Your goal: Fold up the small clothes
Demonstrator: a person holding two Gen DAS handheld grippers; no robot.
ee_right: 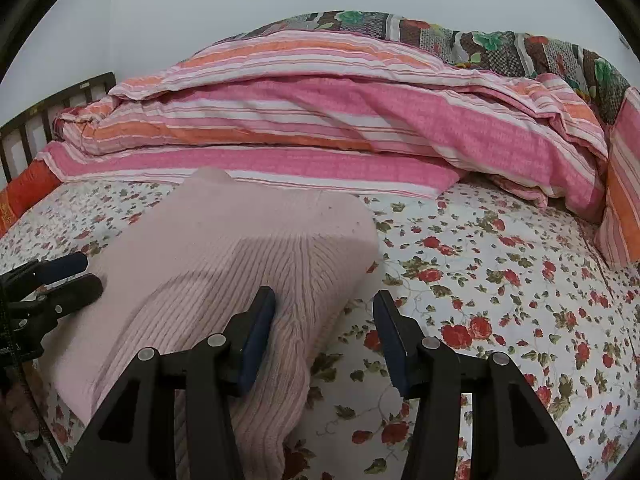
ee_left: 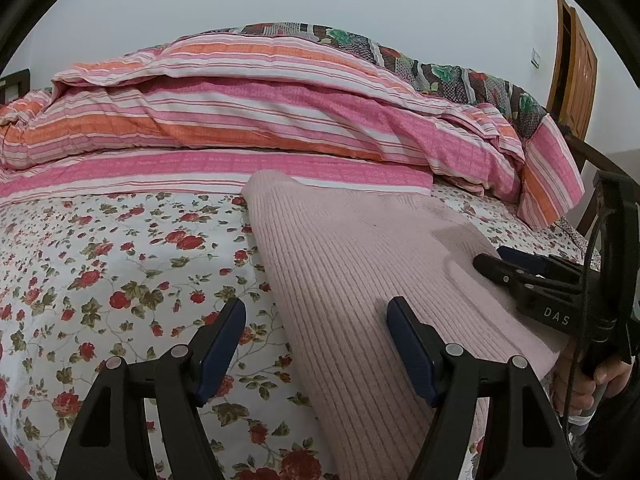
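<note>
A pale pink ribbed knit garment lies flat on the floral bedsheet; it also shows in the right wrist view. My left gripper is open, straddling the garment's left edge, one finger over the sheet and one over the knit. My right gripper is open over the garment's right edge; it also shows in the left wrist view, low at the garment's right side. The left gripper shows at the left edge of the right wrist view. Neither holds anything.
A folded pink and orange striped quilt lies across the back of the bed, with a dark patterned blanket behind it. A dark headboard is at the left. A wooden door is at the far right.
</note>
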